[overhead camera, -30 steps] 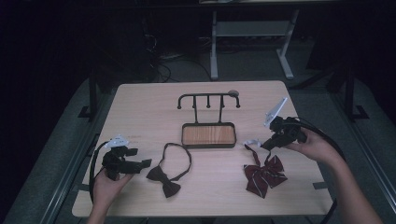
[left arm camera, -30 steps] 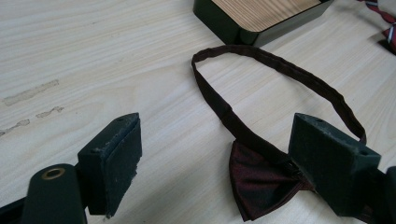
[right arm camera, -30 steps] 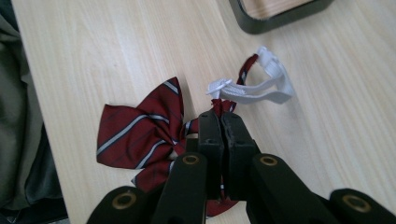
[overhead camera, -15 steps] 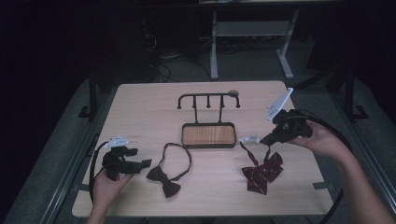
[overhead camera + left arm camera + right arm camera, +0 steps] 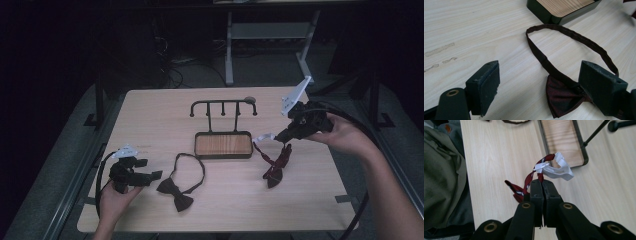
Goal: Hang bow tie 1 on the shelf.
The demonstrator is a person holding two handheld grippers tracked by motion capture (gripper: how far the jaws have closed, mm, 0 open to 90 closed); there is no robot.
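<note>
Two bow ties here, and we've now got the red striped one (image 5: pixel 274 167) pulled up by its strap, off the worktop (image 5: pixel 310 200) where it lay flat a second ago. Right hand-held gripper (image 5: pixel 286 134) is clamped on that strap, next stop probably the hook stand (image 5: pixel 223 105). Left hand-held gripper (image 5: pixel 150 176) sits parted beside the dark bow tie (image 5: pixel 175 192). No readable writing anywhere.

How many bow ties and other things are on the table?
Bow ties: 2, a dark bow tie lying flat and a red striped bow tie hanging from the right gripper
Stand with hooks: 1, the stand
Grippers: 2, counting the left gripper
Total: 5
</note>
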